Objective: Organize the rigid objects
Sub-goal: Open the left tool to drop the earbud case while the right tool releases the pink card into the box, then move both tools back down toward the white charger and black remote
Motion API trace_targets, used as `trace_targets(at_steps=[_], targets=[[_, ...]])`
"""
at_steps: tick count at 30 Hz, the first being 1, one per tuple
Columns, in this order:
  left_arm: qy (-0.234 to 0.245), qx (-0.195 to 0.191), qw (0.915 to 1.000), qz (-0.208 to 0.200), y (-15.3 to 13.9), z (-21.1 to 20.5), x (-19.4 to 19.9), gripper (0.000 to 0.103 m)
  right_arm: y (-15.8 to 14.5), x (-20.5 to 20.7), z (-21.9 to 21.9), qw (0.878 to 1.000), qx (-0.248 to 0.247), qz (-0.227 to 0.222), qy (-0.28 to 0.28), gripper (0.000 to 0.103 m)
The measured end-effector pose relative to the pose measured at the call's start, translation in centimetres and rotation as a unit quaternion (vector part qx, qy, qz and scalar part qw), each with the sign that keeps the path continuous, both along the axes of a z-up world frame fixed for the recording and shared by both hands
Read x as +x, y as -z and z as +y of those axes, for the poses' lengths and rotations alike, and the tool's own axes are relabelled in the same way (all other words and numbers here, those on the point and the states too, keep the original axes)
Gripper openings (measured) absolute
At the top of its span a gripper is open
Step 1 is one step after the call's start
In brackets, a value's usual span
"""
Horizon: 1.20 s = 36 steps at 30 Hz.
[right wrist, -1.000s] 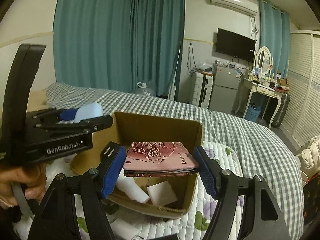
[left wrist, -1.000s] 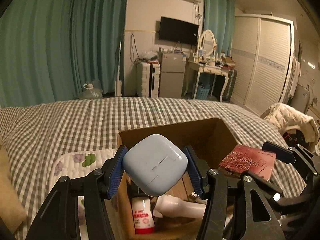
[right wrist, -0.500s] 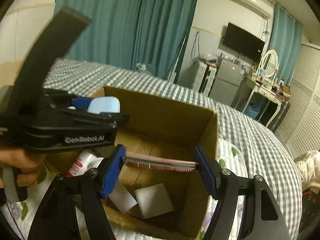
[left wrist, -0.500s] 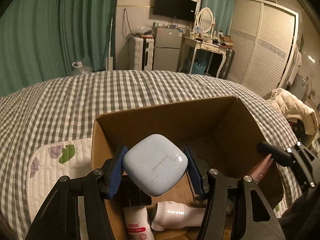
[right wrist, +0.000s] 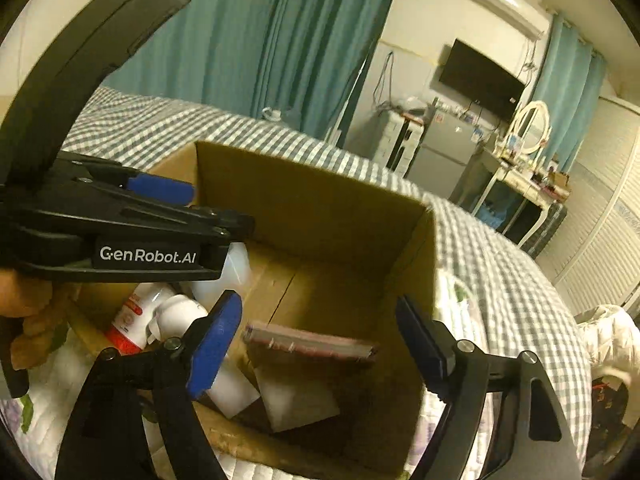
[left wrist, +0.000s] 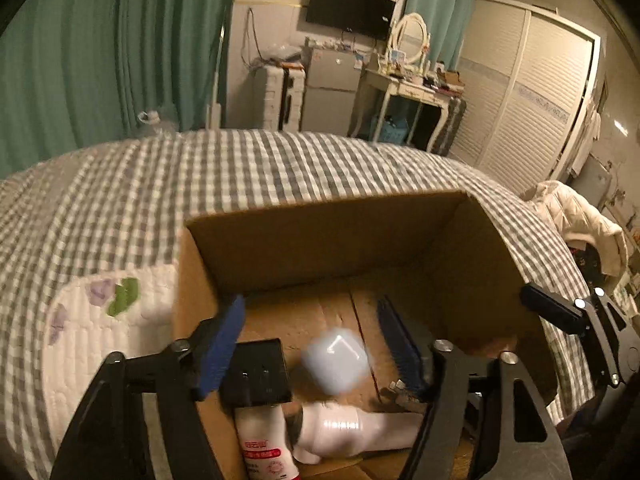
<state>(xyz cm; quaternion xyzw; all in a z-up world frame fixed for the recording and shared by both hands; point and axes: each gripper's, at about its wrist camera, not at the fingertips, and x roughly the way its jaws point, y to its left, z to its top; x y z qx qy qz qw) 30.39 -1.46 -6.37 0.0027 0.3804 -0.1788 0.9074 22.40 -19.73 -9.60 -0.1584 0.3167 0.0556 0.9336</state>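
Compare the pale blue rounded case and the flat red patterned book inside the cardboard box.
The pale blue rounded case is chunky, plain and motion-blurred between the open left claw fingers. The flat red patterned book is thin, dark red, and sits edge-on below the open right claw. Both are released, inside the cardboard box.

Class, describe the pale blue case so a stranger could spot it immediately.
Find the open cardboard box on the checked bed. Look inside, between the fingers of the left gripper, above a white bottle lying on the floor. The pale blue case is the only rounded, pillow-shaped blue thing there.
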Motion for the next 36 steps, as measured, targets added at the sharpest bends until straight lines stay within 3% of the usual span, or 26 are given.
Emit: trace_targets(at_steps=[3,7,11,25,36], targets=[[-0.012,-0.01,0.9997,-0.018,-1.6,1.0,-0.9,0.075,-0.9,-0.6,-0.4,1.0,0.008,-0.005,0.007,0.082],[-0.028,-0.023,0.9979,-0.053,-4.1,2.6,-2.8,0.089,-2.4,-1.8,-1.1,0.999,0.016,-0.019,0.02,0.083],[-0.04,-0.026,0.9942,-0.097,-6.3,3.5,-5.4,0.099,-4.2,-3.1,-1.8,0.998,0.034,-0.036,0.037,0.091],[-0.039,-0.045,0.9812,-0.184,-13.5,4.6,-14.0,0.103,-9.7,-10.4,-2.7,0.993,0.032,-0.084,0.078,0.096],[-0.039,-0.05,0.9741,-0.217,-15.1,4.6,-20.0,0.103,-12.8,-16.2,-2.9,0.987,0.047,-0.12,0.093,0.103]])
